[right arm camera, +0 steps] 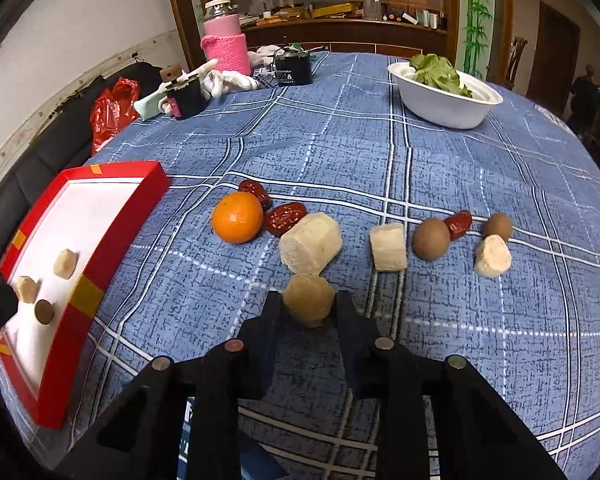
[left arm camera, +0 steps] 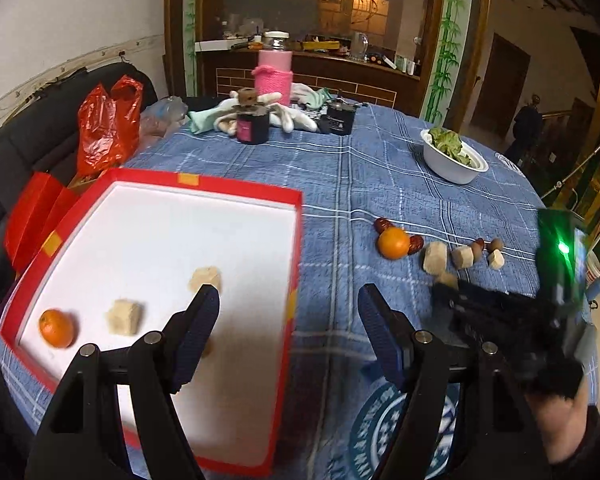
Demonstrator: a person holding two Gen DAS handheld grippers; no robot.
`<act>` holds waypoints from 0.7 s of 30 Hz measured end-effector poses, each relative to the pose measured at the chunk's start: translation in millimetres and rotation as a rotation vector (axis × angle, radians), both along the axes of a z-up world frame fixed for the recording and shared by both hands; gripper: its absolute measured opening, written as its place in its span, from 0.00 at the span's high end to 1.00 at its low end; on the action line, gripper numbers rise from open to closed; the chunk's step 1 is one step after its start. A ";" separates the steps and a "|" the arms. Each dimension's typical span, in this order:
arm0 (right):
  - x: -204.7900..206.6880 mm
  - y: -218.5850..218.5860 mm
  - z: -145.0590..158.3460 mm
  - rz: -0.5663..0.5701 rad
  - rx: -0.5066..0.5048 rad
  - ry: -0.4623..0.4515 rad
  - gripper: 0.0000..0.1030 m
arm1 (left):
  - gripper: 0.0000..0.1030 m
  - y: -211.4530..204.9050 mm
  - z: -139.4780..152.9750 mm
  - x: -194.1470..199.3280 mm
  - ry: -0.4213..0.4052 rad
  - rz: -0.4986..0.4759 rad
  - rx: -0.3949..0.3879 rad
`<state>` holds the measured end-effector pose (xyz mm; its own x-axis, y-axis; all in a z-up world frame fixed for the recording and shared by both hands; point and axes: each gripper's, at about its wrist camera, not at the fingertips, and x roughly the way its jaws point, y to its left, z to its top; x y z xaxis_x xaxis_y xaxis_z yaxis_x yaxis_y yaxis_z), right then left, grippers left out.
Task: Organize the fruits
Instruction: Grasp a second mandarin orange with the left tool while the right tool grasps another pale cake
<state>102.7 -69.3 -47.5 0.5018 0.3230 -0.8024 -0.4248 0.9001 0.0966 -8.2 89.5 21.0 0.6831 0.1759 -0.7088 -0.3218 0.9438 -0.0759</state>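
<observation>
Both views are dim indoor shots w/ heavy fisheye: bench [right arm camera: 340, 140] edges curve hard, corners go black. Warm lamp glow sits far back behind the glass cabinet [left arm camera: 364, 8]; the rest of the room is murky, right side nearly dark. White floor of the red box [left arm camera: 148, 240] is the brightest patch, mildly blown out. Green LED [left arm camera: 563, 247] at right in the left wrist view flares w/ a halo. Right hand-held gripper [left arm camera: 446, 280] there is smeared by motion blur. Shadows under the fruit are soft, short. Far clutter reads soft, grainy.
</observation>
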 end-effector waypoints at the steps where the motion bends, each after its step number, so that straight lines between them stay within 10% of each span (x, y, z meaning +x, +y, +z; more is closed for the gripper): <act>1: -0.4 -3.8 1.2 -0.003 0.005 0.003 0.73 | 0.30 -3.9 -1.2 6.4 0.004 -0.009 0.001; 21: 1.7 -61.1 27.9 -0.048 0.268 -0.047 0.73 | 0.35 -55.9 -59.5 127.2 0.115 -0.105 -0.023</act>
<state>104.4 -130.4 -19.6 0.5559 0.4958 -0.6672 -0.3921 0.8641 0.3155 119.0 33.6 -38.4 0.6107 0.0905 -0.7866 -0.2290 0.9712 -0.0661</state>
